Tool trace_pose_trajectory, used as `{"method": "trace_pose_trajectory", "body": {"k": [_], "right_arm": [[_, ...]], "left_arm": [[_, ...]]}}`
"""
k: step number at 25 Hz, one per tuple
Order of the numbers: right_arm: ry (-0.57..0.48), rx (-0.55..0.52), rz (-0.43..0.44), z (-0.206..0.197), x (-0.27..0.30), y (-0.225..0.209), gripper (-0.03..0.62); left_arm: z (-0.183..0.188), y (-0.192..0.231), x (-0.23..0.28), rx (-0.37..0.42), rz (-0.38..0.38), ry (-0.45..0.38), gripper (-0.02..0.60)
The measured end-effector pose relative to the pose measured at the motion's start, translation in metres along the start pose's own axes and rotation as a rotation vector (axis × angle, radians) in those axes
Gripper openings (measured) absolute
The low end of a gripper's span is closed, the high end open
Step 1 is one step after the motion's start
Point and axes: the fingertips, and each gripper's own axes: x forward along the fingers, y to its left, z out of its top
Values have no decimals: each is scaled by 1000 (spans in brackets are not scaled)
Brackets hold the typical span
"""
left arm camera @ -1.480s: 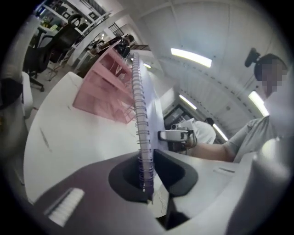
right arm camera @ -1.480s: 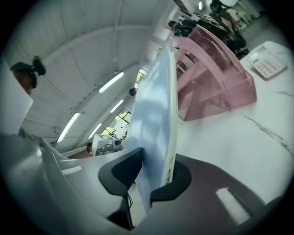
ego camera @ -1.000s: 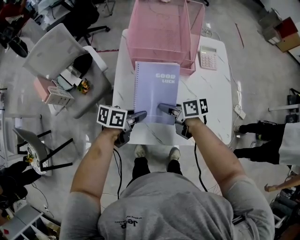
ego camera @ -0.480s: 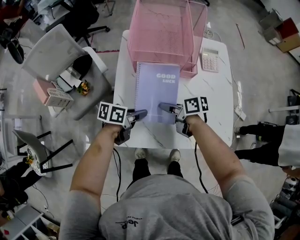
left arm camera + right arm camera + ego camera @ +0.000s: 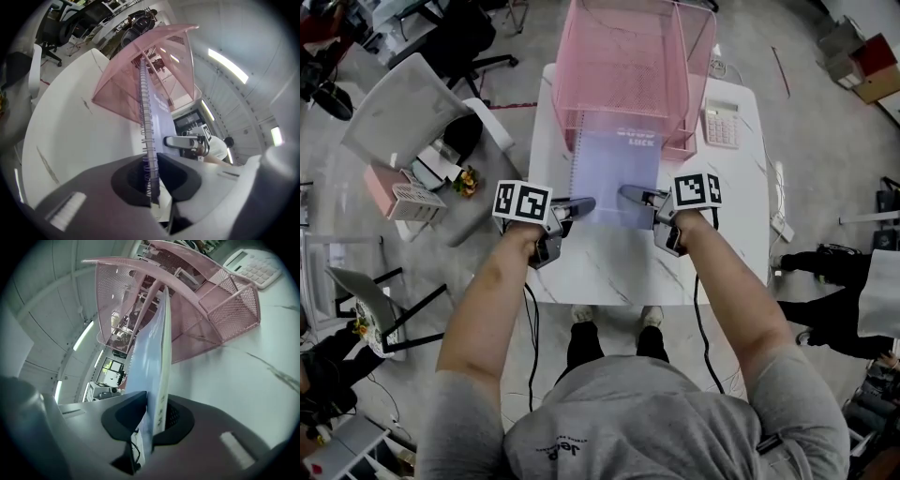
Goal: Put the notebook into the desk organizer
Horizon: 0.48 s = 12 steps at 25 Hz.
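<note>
A lilac spiral notebook (image 5: 617, 173) is held flat over the white table, its far end under the front rail of the pink mesh desk organizer (image 5: 633, 66). My left gripper (image 5: 579, 205) is shut on its near left corner, jaws clamped over the wire spiral (image 5: 148, 154). My right gripper (image 5: 634, 195) is shut on the near right corner, pinching the cover and page edges (image 5: 158, 394). In the right gripper view the notebook (image 5: 152, 343) runs up into the organizer (image 5: 187, 296). The left gripper view shows the organizer (image 5: 154, 65) ahead and the other gripper beyond the notebook.
A pale calculator (image 5: 720, 124) lies to the right of the organizer. The white marble-look table (image 5: 722, 216) ends close to my body. A grey chair (image 5: 403, 112) and a pink box stand on the floor to the left. A person's leg shows at far right.
Both grippers have carried the notebook forward, away from me. Its far end with the printed title now lies inside the organizer, seen through the pink mesh.
</note>
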Motion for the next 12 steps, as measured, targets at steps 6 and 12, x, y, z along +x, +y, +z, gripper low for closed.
{"method": "trace_pose_trajectory", "body": {"k": [6,12], "right_arm": [[-59,34,133,17,-7,10,165],[-73,60,202,2,-14,3,195]], "left_arm": [[43,-4,1,-25,-60,-90,91],[70,3,-1,-73,-100,-186,91]]}}
